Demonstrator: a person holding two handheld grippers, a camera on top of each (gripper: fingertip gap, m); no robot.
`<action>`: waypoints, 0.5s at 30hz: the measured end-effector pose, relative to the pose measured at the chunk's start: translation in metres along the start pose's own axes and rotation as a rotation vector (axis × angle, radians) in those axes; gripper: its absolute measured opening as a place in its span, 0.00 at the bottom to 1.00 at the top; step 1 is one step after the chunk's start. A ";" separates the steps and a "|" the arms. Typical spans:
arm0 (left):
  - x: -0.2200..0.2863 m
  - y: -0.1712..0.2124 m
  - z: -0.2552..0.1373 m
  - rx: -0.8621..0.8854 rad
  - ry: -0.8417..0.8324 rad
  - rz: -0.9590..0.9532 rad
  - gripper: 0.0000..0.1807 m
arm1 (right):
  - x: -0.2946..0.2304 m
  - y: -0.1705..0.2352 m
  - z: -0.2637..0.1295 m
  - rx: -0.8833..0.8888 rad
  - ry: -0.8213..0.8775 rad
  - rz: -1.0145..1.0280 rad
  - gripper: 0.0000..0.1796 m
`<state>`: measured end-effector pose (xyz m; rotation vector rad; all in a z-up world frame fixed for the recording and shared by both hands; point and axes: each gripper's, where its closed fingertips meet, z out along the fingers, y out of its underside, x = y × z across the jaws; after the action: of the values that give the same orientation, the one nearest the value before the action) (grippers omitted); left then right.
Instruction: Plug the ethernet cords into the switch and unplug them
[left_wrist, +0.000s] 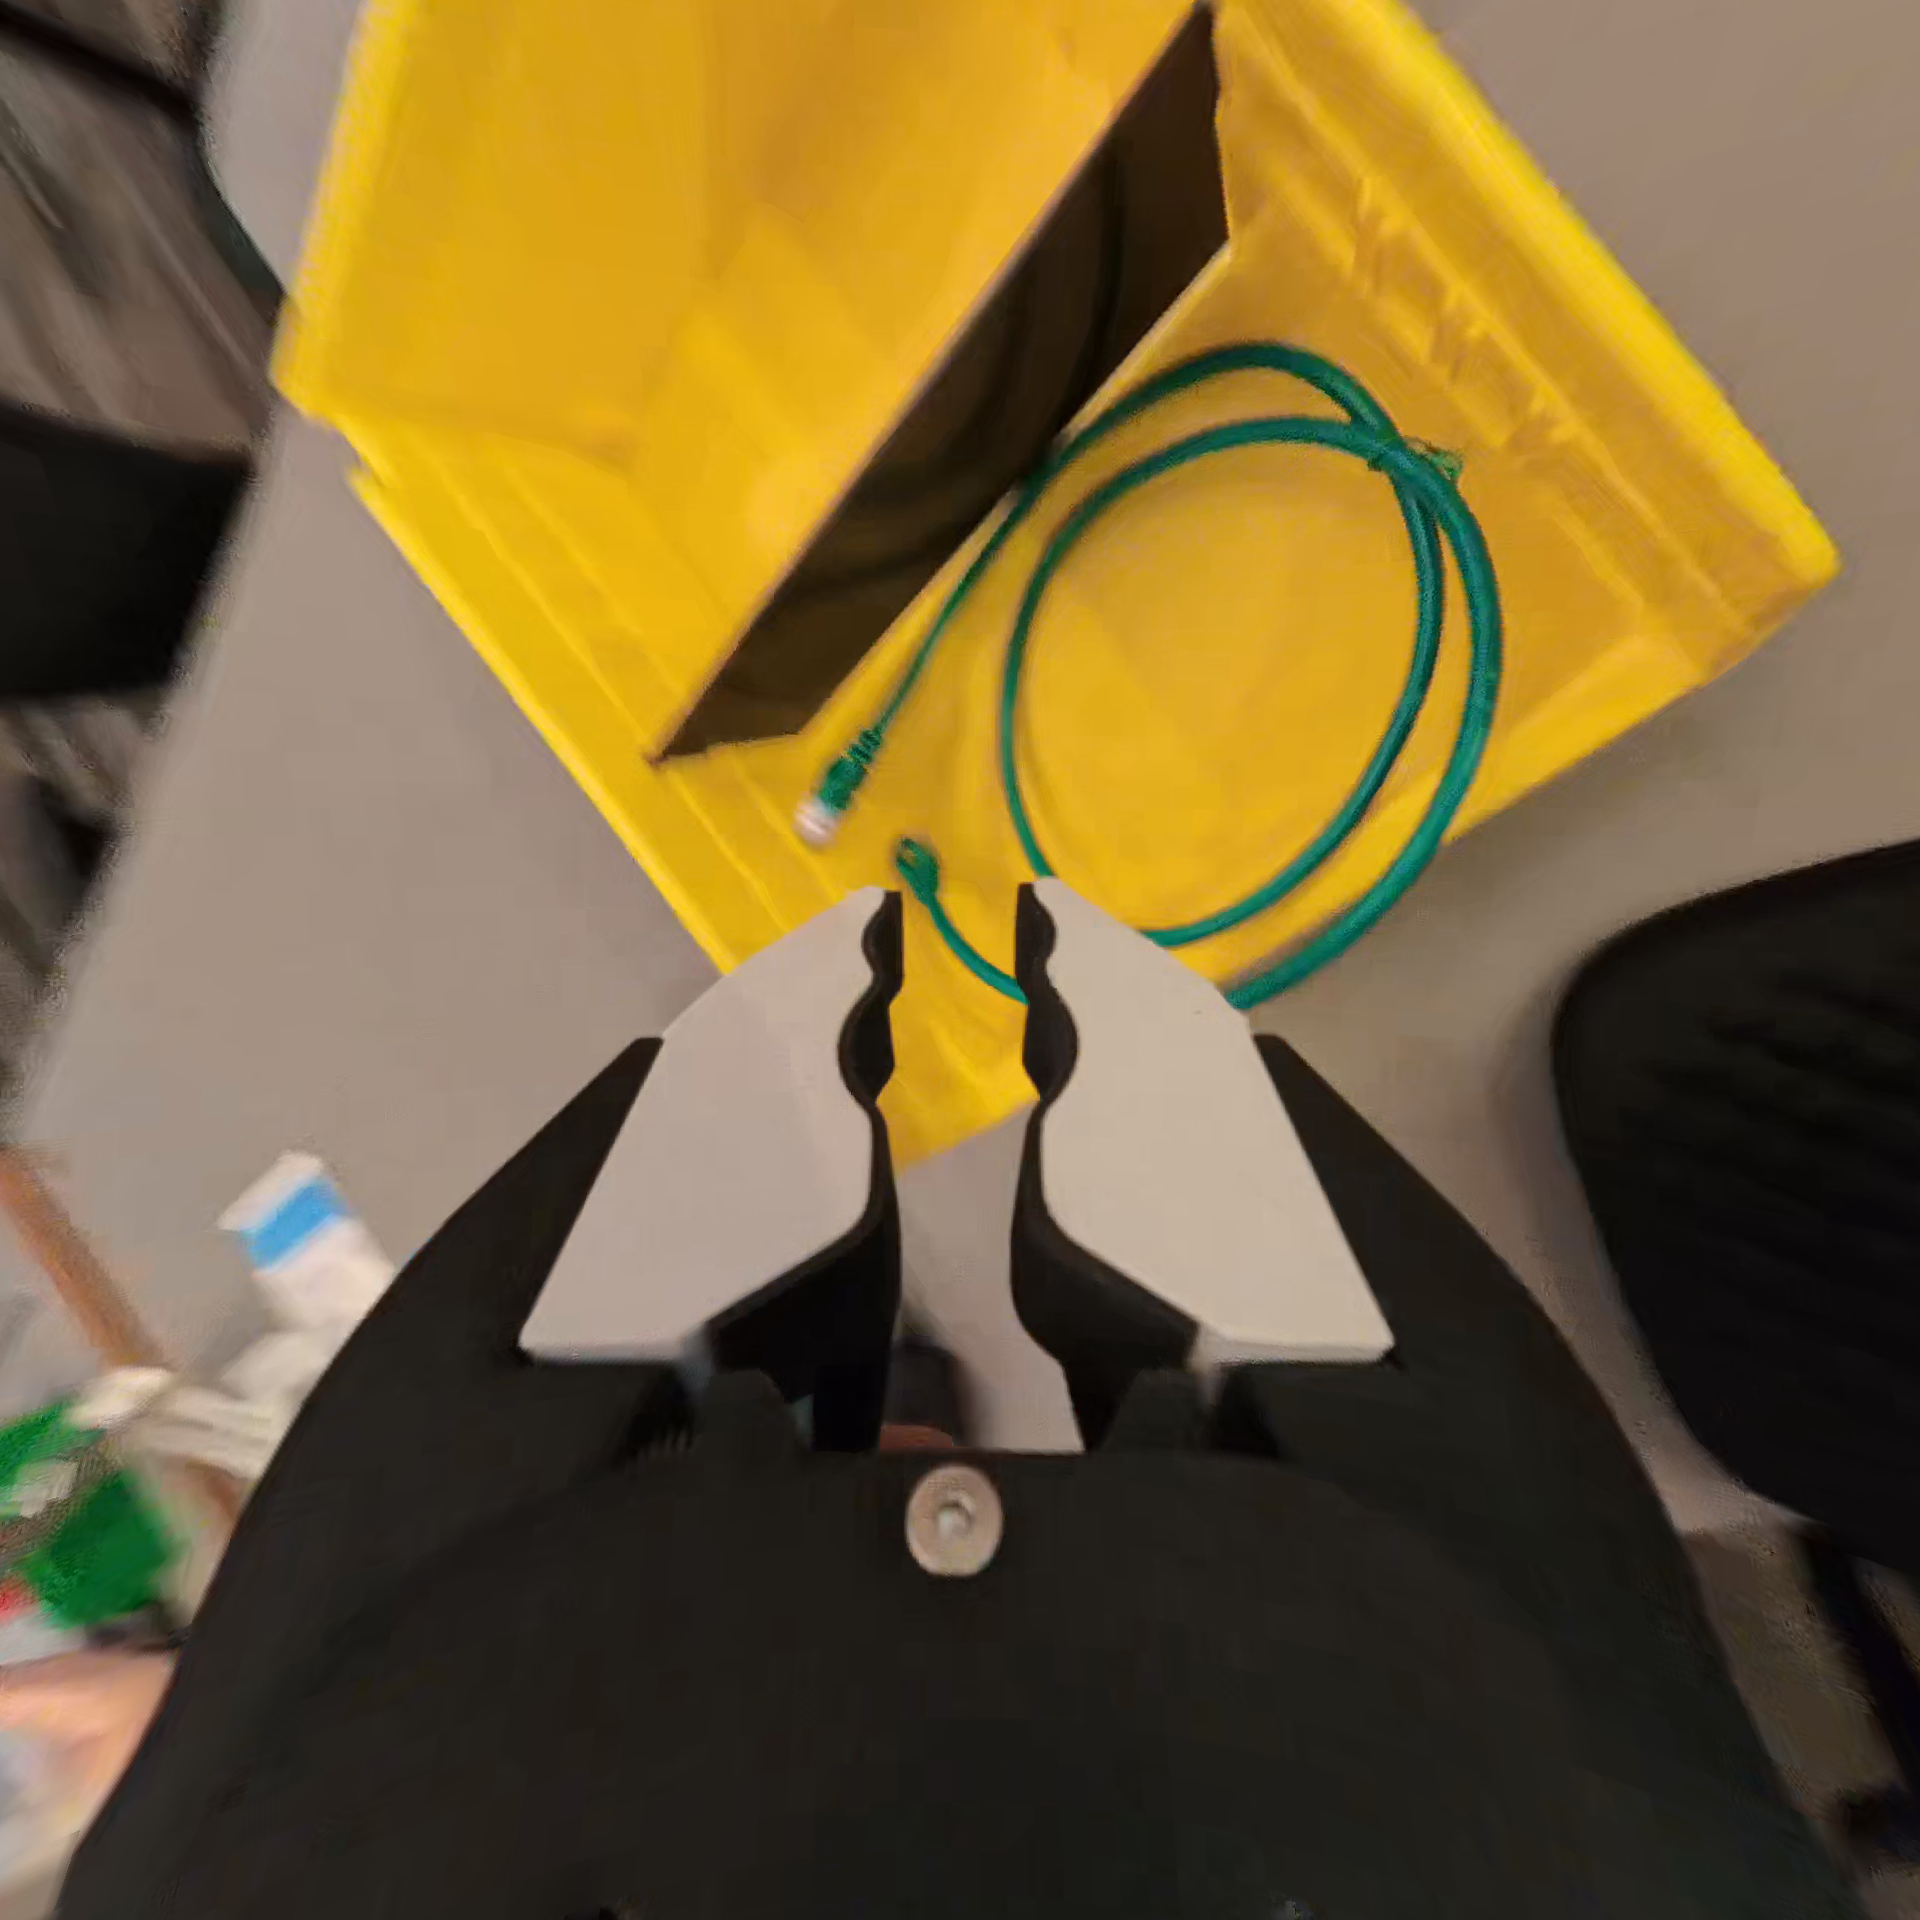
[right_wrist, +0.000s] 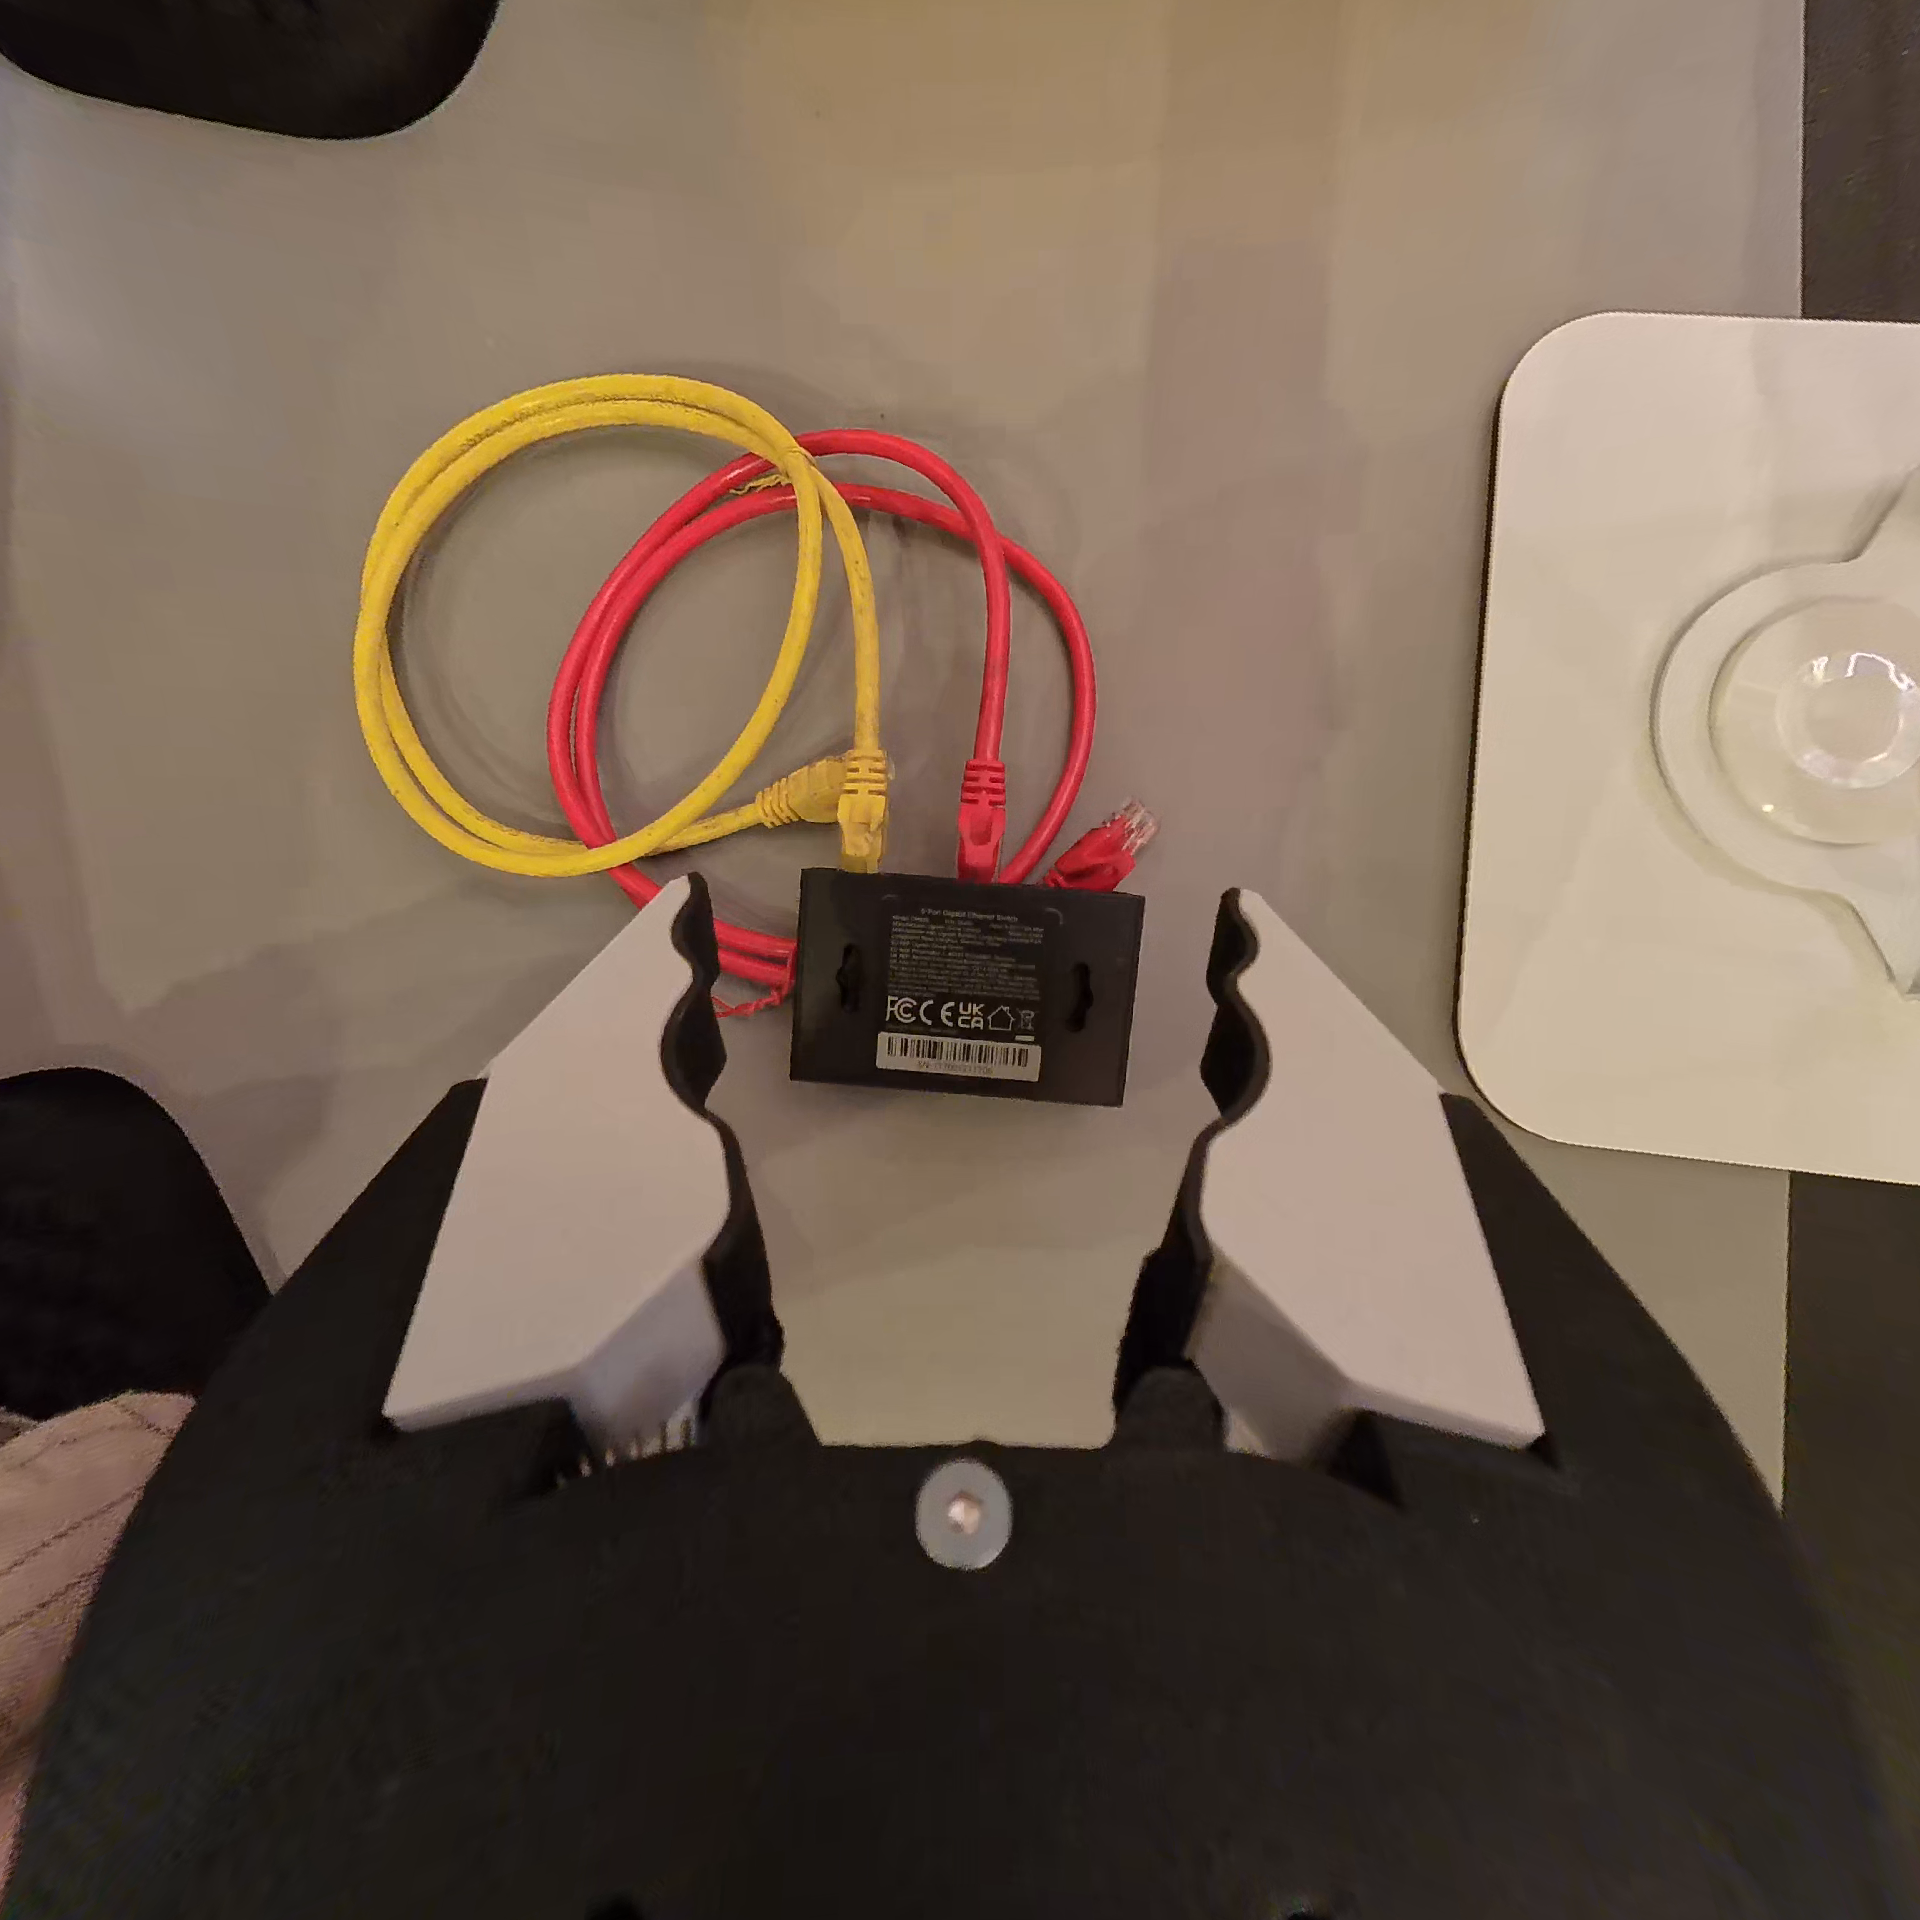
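Note:
In the right wrist view a black switch lies label side up on the grey table. A yellow cord and a red cord each have one plug in its far side. A second red plug and a second yellow plug lie loose beside them. My right gripper is open, with its fingers on either side of the switch and not touching it. In the left wrist view a coiled green cord lies in a yellow bin. My left gripper is narrowly open above one green plug.
A black divider splits the yellow bin. The other green plug lies near the bin's edge. A white tray with a clear round piece sits right of the switch. Black chair parts stand near the table edge. Boxes lie at the lower left.

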<state>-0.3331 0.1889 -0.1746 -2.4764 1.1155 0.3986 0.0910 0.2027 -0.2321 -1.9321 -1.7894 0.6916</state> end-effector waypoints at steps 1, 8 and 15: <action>0.007 0.007 0.005 0.003 0.068 -0.083 0.12 | 0.000 -0.001 0.000 0.004 -0.001 -0.001 0.52; 0.026 0.028 0.028 -0.019 0.245 -0.443 0.17 | -0.001 -0.005 -0.004 0.029 -0.006 -0.011 0.52; 0.024 0.046 0.052 -0.162 0.187 -0.505 0.19 | -0.004 -0.010 -0.011 0.061 -0.001 -0.026 0.51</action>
<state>-0.3576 0.1689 -0.2410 -2.8615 0.4955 0.1114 0.0893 0.2002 -0.2174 -1.8660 -1.7699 0.7295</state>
